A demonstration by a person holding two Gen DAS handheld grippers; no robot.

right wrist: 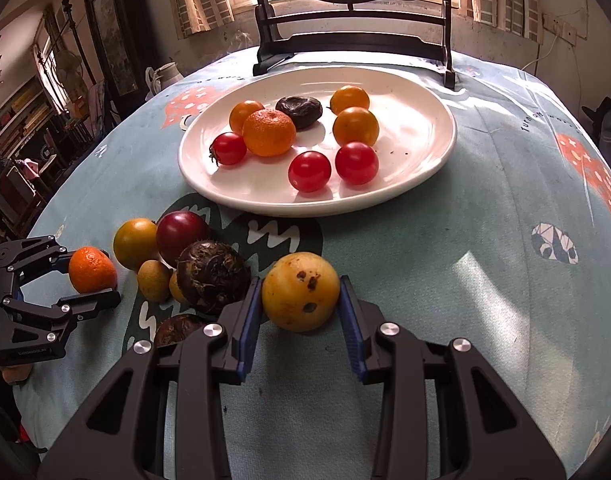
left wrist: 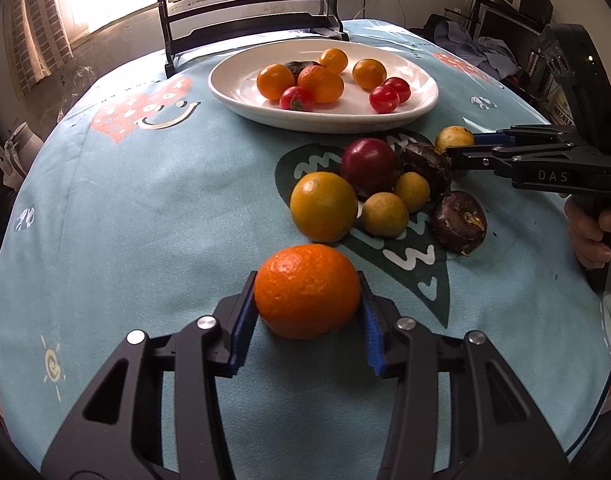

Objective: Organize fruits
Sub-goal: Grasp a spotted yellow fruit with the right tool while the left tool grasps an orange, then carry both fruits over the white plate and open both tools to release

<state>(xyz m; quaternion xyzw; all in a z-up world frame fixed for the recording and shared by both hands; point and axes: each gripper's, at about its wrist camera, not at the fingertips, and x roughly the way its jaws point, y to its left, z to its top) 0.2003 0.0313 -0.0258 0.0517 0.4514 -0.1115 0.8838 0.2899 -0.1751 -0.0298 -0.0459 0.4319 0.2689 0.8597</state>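
My left gripper (left wrist: 307,292) is shut on an orange mandarin (left wrist: 307,290) resting on the tablecloth; it also shows in the right wrist view (right wrist: 91,270). My right gripper (right wrist: 300,294) is shut on a spotted yellow fruit (right wrist: 300,291), which also shows in the left wrist view (left wrist: 453,138). Between them lies a pile: a yellow-orange citrus (left wrist: 323,206), a dark red plum (left wrist: 369,162), small yellow fruits (left wrist: 384,214) and dark brown wrinkled fruits (left wrist: 459,222). A white plate (right wrist: 425,152) beyond holds several oranges and tomatoes.
A black wooden stand (right wrist: 353,46) with a round painted panel stands at the table's far edge behind the plate. The table has a light blue patterned cloth (left wrist: 145,220). Room clutter surrounds the table.
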